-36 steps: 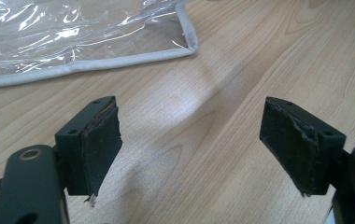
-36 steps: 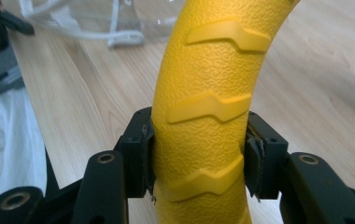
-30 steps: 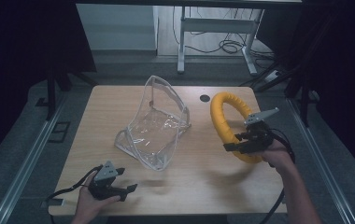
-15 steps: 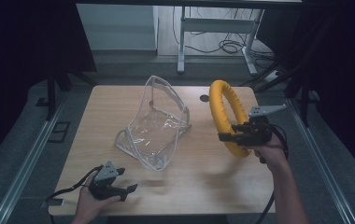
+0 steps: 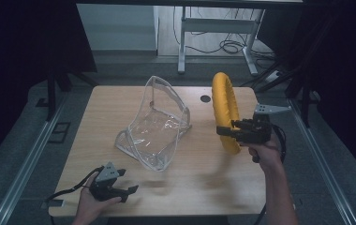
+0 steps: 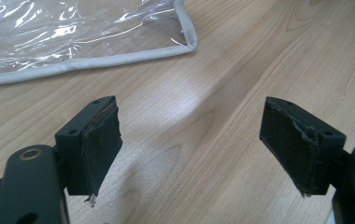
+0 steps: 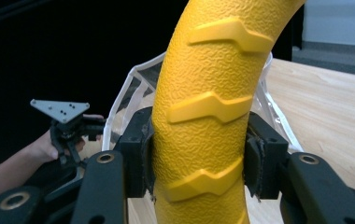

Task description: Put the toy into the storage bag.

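A yellow textured ring (image 5: pixel 226 110) (image 7: pixel 213 93) stands on edge above the right side of the wooden table (image 5: pixel 120 101), lifted off it. My right gripper (image 5: pixel 227 131) (image 7: pixel 199 161) is shut on its lower rim, both pads pressed against the yellow surface. A clear plastic bag with grey piping (image 5: pixel 155 126) (image 6: pixel 73 32) stands open at the table's middle. My left gripper (image 5: pixel 128 191) (image 6: pixel 192 149) rests near the table's front left corner, open, with bare wood between its pads. The bag's corner lies just beyond it.
A dark round hole (image 5: pixel 205 99) sits in the tabletop near the far edge. A desk frame with cables (image 5: pixel 223 33) stands on the floor behind the table. Metal floor rails (image 5: pixel 31 150) run along both sides.
My right gripper has lifted the yellow ring off the table and tipped it upright, moving slightly left. The left gripper and the bag have stayed put.
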Demonstrator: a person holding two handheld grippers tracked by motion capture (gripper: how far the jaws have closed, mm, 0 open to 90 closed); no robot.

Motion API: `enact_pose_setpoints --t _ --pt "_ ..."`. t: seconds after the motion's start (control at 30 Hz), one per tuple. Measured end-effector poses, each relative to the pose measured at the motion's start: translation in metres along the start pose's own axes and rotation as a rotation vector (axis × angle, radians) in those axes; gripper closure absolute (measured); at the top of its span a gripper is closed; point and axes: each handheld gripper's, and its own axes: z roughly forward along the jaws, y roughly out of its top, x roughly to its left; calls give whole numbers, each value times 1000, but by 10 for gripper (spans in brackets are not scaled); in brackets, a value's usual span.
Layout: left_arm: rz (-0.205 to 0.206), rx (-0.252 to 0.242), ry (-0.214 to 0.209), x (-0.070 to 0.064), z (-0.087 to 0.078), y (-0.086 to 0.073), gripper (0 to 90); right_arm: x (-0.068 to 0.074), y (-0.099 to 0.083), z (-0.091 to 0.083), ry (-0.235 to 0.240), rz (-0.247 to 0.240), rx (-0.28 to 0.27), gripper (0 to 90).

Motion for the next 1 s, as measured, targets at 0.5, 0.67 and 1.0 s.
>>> enact_pose_setpoints --t 0.5,0.67,1.0 --pt "3 2 1 -1 1 -1 203 3 2 12 -10 15 -81 512" --pt "3 3 0 -1 1 -1 203 7 1 14 -22 14 -146 512" --pt "5 6 2 -1 1 -1 203 16 1 24 8 44 -253 511"
